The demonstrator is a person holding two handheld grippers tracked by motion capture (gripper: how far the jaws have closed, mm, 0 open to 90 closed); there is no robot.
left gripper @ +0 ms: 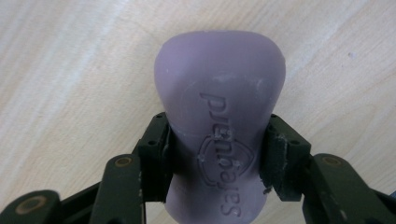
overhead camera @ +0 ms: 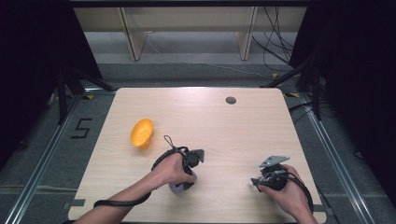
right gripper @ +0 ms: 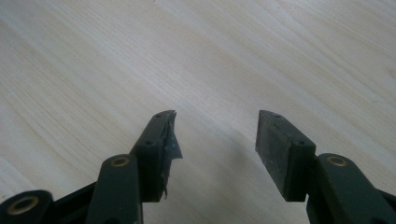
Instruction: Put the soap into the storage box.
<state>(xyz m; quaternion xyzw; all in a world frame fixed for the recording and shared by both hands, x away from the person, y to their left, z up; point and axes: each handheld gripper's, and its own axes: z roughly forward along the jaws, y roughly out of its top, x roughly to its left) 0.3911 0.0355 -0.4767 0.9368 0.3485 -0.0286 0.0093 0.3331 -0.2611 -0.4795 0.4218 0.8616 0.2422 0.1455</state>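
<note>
Left forearm: comes in from the bottom left of the high view and angles up toward the middle of the surface, bare to the wrist, a black cable looping beside it.
Left hand: wrapped around the gripper body, knuckles turned toward the near edge.
Left gripper: tipped down toward the wood; its jaws are closed on the narrow waist of a purple object, one pad pressed against each side.
Purple object: smooth and matte, wider at its far rounded end, embossed lettering on its upper face; in the high view a pale sliver of it shows just under the left hand, near the front of the surface.
Right forearm: enters at the bottom right corner, short in the frame.
Right hand: curled over the gripper from behind, a cable running around the wrist.
Right gripper: low over bare wood, jaws spread apart with nothing between them; the left pad looks torn at its edge.
Orange bowl-like piece: lies tilted on its side, left of centre, well apart from both hands.
Grey round cap: set in the surface near the far edge.
</note>
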